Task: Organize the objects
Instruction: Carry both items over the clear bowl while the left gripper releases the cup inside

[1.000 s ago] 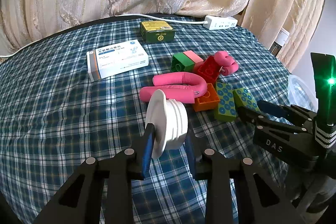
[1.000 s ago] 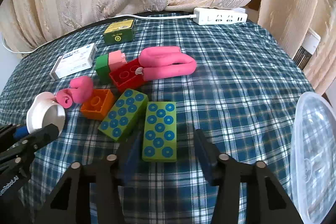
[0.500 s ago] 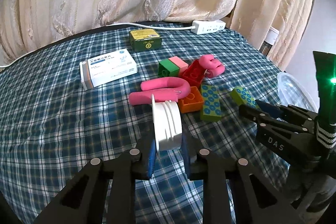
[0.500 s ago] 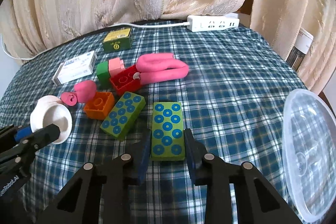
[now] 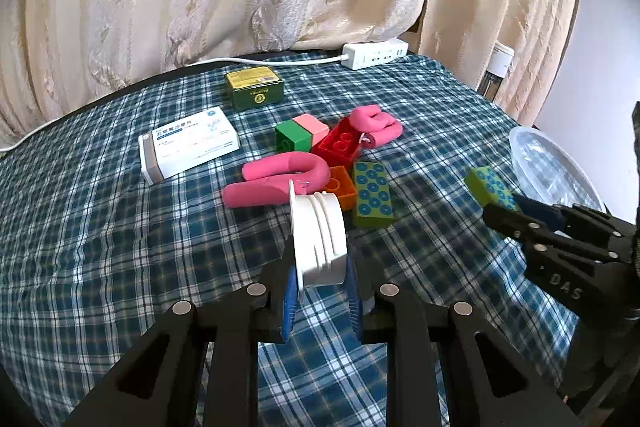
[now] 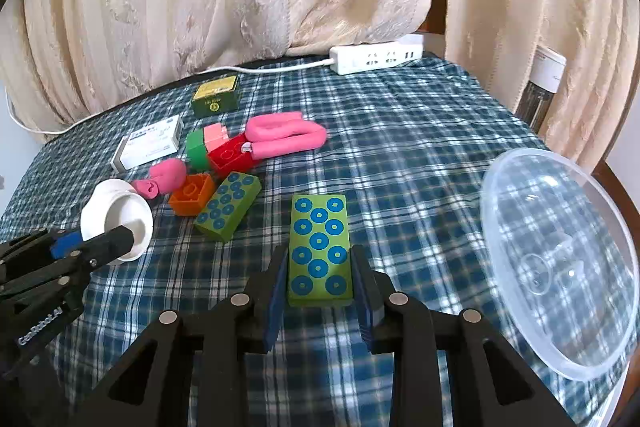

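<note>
Between the blue pads of the left gripper (image 5: 320, 291), in the left wrist view, a white ribbed cap (image 5: 320, 239) stands on edge, its flange to the left; the fingers are nearly closed and clamp it from both sides. It blocks part of the pile beyond it: a pink foam roller (image 5: 276, 177) bent into a U, an orange brick (image 5: 342, 185) just behind the cap, a green dotted block (image 5: 373, 193) to the right, and a red brick (image 5: 340, 145) touching a green cube (image 5: 292, 141) and a pink cube (image 5: 314, 127). A second pink roller (image 5: 376, 125) curls beside the red brick. Further left lies a white medicine box (image 5: 188, 143), and behind it a green tin (image 5: 254, 87) and a power strip (image 5: 376, 54) by the curtain. All rest on a checked cloth (image 5: 100, 227).

Over on the right wrist view, the right gripper (image 6: 320, 291) has its fingers drawn in against the long sides of a second green dotted block (image 6: 320, 251), holding its near half. A clear plastic bowl (image 6: 560, 259) lies close on the right. To the left the left gripper (image 6: 92, 247) shows from the side, holding the white ribbed cap (image 6: 116, 215), with its open mouth toward this camera. Behind it the brick pile, the green dotted block (image 6: 228, 205) and the pink foam roller (image 6: 164, 177) lie near one another.
</note>
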Action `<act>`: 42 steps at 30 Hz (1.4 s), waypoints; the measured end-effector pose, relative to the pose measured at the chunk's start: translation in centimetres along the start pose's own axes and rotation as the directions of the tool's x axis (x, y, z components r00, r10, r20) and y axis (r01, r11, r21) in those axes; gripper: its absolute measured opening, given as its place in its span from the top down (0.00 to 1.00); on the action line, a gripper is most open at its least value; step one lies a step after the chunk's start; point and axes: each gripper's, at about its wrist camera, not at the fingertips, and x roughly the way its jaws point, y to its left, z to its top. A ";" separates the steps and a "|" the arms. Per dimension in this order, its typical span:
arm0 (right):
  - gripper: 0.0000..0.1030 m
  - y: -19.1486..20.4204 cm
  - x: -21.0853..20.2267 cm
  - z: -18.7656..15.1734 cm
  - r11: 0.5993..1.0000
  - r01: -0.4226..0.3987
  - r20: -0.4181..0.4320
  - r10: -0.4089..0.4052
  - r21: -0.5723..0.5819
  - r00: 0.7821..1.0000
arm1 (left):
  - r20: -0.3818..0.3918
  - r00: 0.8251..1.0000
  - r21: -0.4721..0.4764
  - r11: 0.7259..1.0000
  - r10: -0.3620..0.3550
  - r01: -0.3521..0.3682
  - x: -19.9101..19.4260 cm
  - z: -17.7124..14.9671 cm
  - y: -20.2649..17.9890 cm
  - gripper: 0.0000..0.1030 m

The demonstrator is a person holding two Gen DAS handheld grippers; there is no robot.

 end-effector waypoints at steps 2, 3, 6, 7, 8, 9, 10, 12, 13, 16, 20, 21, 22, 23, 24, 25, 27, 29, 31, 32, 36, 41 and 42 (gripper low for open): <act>0.69 -0.4 -0.5 -0.1 1.000 0.004 0.009 -0.004 0.008 1.000 | 0.003 1.000 0.006 1.000 0.002 -0.002 -0.1 0.0 -0.3 0.79; 0.69 -0.6 -0.7 -0.2 1.000 0.006 0.012 -0.006 0.013 1.000 | 0.004 1.000 0.010 1.000 0.003 -0.003 -0.2 0.0 -0.4 0.79; 0.69 -1.3 -1.5 -0.5 1.000 0.010 0.024 -0.011 0.029 1.000 | 0.006 1.000 0.018 1.000 0.008 -0.008 -0.4 0.0 -0.8 0.79; 0.69 -1.5 -1.7 -0.6 0.999 0.011 0.027 -0.012 0.035 1.000 | 0.006 1.000 0.021 1.000 0.010 -0.010 -0.4 0.0 -1.0 0.79; 0.69 -1.7 -1.9 -0.7 0.999 0.013 0.031 -0.014 0.041 0.999 | 0.005 1.000 0.024 1.000 0.012 -0.012 -0.5 0.0 -1.1 0.79; 0.69 -1.9 -2.0 -0.8 0.999 0.013 0.033 -0.014 0.046 0.999 | 0.004 1.000 0.025 1.000 0.013 -0.013 -0.5 -0.1 -1.2 0.79; 0.69 -2.1 -2.1 -0.8 0.999 0.013 0.035 -0.015 0.050 0.999 | 0.004 1.000 0.027 1.000 0.014 -0.014 -0.5 0.0 -1.4 0.79; 0.69 -2.5 -2.4 -0.9 0.998 0.013 0.040 -0.015 0.060 0.999 | 0.004 1.000 0.033 0.999 0.015 -0.015 -0.6 0.0 -1.8 0.79; 0.69 -2.8 -2.6 -1.0 0.998 0.012 0.044 -0.015 0.065 0.999 | 0.004 1.000 0.036 0.999 0.015 -0.015 -0.7 0.0 -2.1 0.79; 0.69 -3.5 -3.0 -1.1 0.997 0.013 0.055 -0.017 0.080 0.998 | 0.003 1.000 0.050 0.999 0.015 -0.015 -0.7 0.1 -2.9 0.79; 0.69 -5.1 -3.7 -1.4 0.993 0.017 0.071 -0.025 0.116 0.997 | 0.003 1.000 0.075 0.997 0.009 -0.010 -0.7 0.4 -4.3 0.79; 0.69 -5.6 -3.9 -1.5 0.992 0.018 0.075 -0.028 0.125 0.997 | 0.003 1.000 0.080 0.997 0.008 -0.008 -0.7 0.5 -4.6 0.79; 0.69 -6.1 -4.1 -1.5 0.990 0.020 0.079 -0.031 0.137 0.996 | 0.003 1.000 0.090 0.996 0.004 -0.005 -0.7 0.5 -5.1 0.79; 0.69 -6.6 -4.3 -1.6 0.989 0.020 0.082 -0.033 0.147 0.996 | 0.003 1.000 0.096 0.995 0.002 -0.003 -0.6 0.6 -5.4 0.79; 0.69 -7.1 -4.5 -1.7 0.988 0.021 0.085 -0.035 0.156 0.996 | 0.001 1.000 0.103 0.995 -0.001 0.001 -0.6 0.7 -5.9 0.79; 0.69 -7.7 -4.7 -1.8 0.986 0.024 0.090 -0.039 0.167 0.995 | 0.000 1.000 0.111 0.994 -0.004 0.004 -0.5 0.7 -6.4 0.79; 0.69 -8.7 -5.1 -1.9 0.982 0.029 0.098 -0.048 0.185 0.994 | -0.005 1.000 0.126 0.992 -0.015 0.016 -0.4 0.9 -7.4 0.79; 0.69 -9.8 -5.5 -2.1 0.979 0.035 0.107 -0.058 0.201 0.993 | -0.008 1.000 0.136 0.990 -0.025 0.025 -0.2 1.2 -8.3 0.79; 0.69 -10.9 -5.9 -2.3 0.975 0.043 0.113 -0.069 0.219 0.991 | -0.011 0.999 0.144 0.989 -0.035 0.036 -0.1 1.4 -9.2 0.79; 0.69 -11.6 -6.1 -2.4 0.972 0.048 0.116 -0.077 0.231 0.990 | -0.014 0.999 0.149 0.988 -0.042 0.043 0.0 1.5 -9.7 0.79; 0.69 -14.0 -6.6 -2.8 0.960 0.067 0.121 -0.103 0.272 0.987 | -0.019 0.998 0.172 0.983 -0.063 0.065 0.3 1.9 -11.6 0.79; 0.69 -16.6 -6.8 -3.4 0.946 0.085 0.120 -0.128 0.314 0.985 | -0.028 0.995 0.203 0.974 -0.096 0.099 0.7 2.4 -14.1 0.79; 0.69 -17.1 -6.7 -3.5 0.943 0.088 0.118 -0.133 0.321 0.984 | -0.031 0.994 0.208 0.972 -0.102 0.107 0.9 2.5 -14.5 0.79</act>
